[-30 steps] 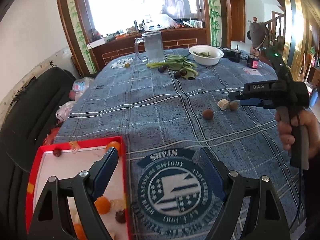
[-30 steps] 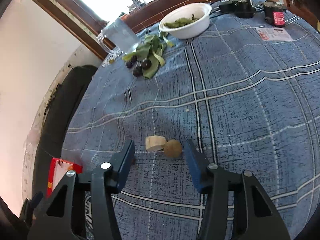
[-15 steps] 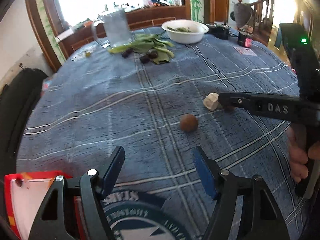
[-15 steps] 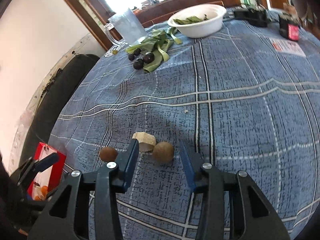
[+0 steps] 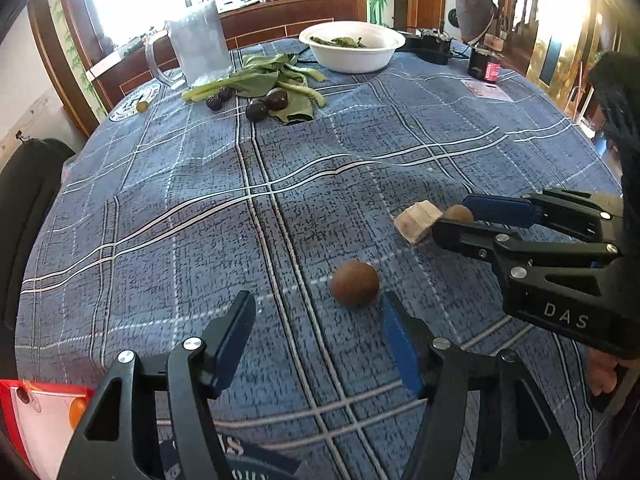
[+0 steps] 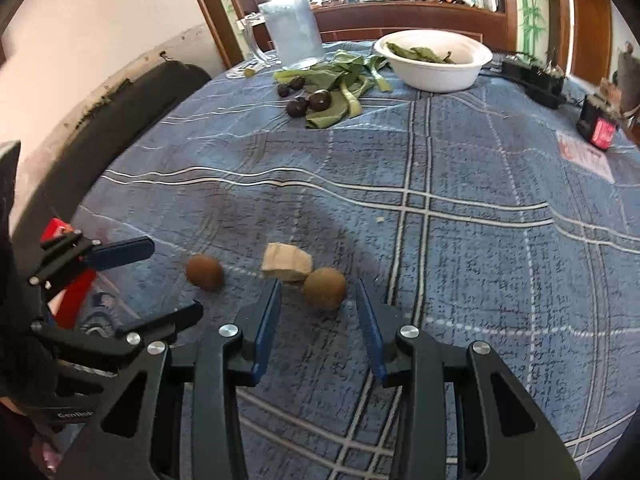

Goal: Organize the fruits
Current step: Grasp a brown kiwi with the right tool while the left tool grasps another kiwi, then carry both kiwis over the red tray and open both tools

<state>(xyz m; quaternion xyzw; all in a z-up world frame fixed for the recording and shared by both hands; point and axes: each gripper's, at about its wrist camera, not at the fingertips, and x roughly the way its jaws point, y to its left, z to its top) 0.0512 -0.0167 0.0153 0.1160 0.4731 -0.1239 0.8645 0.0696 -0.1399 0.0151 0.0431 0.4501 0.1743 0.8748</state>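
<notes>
Two brown round fruits lie on the blue plaid tablecloth. My left gripper (image 5: pixel 316 308) is open, its jaws just short of the nearer fruit (image 5: pixel 355 283), which lies toward the right finger. My right gripper (image 6: pixel 318 294) is open around the other brown fruit (image 6: pixel 324 288), not touching it. A pale cut chunk (image 6: pixel 286 262) lies against that fruit. In the right wrist view the left gripper (image 6: pixel 160 280) flanks the first fruit (image 6: pixel 205 271). In the left wrist view the right gripper (image 5: pixel 454 218) straddles its fruit (image 5: pixel 458 213). A red tray (image 5: pixel 36 416) with orange fruit sits at lower left.
Dark plums (image 5: pixel 256 110) and green leaves (image 5: pixel 272 80) lie at the far side by a glass mug (image 5: pixel 198 42) and a white bowl (image 5: pixel 352 46). A black box and a red-labelled jar (image 5: pixel 486 66) stand far right. A black chair (image 6: pixel 120 120) borders the table's left.
My left gripper moved from over the red tray forward and right to the nearer brown fruit. My right gripper came closer to its fruit and its jaws narrowed around it.
</notes>
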